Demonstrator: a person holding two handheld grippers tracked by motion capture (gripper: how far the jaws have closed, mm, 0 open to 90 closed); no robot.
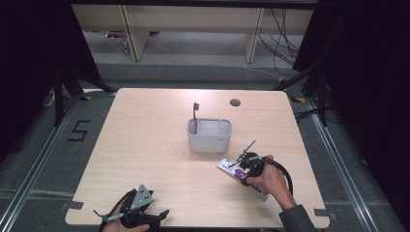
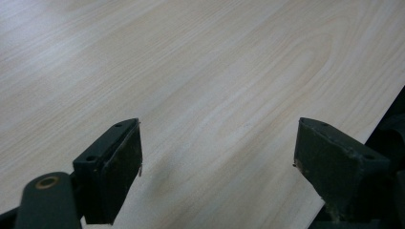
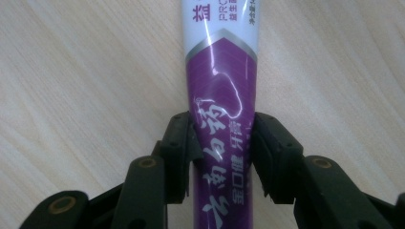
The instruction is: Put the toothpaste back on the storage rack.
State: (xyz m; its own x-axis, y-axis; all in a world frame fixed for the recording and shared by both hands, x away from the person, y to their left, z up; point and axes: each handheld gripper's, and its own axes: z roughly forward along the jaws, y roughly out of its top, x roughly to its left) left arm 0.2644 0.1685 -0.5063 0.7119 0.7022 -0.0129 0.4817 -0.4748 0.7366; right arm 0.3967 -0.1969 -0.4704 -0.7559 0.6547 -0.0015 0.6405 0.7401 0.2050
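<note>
A purple and white toothpaste tube (image 1: 225,166) lies on the wooden table (image 1: 145,154) at the front right. My right gripper (image 1: 243,173) is shut on it. In the right gripper view the two black jaws press on both sides of the tube (image 3: 222,71) at its purple part, and the gripper (image 3: 222,129) sits low over the wood. My left gripper (image 1: 162,216) rests at the table's front left edge. Its jaws stand wide apart (image 2: 217,143) with bare wood between them.
A grey two-compartment holder (image 1: 209,140) stands mid-table with a toothbrush (image 1: 195,116) upright in its left compartment. A cable hole (image 1: 235,102) lies near the far edge. Dark stands and cables flank the table on the floor.
</note>
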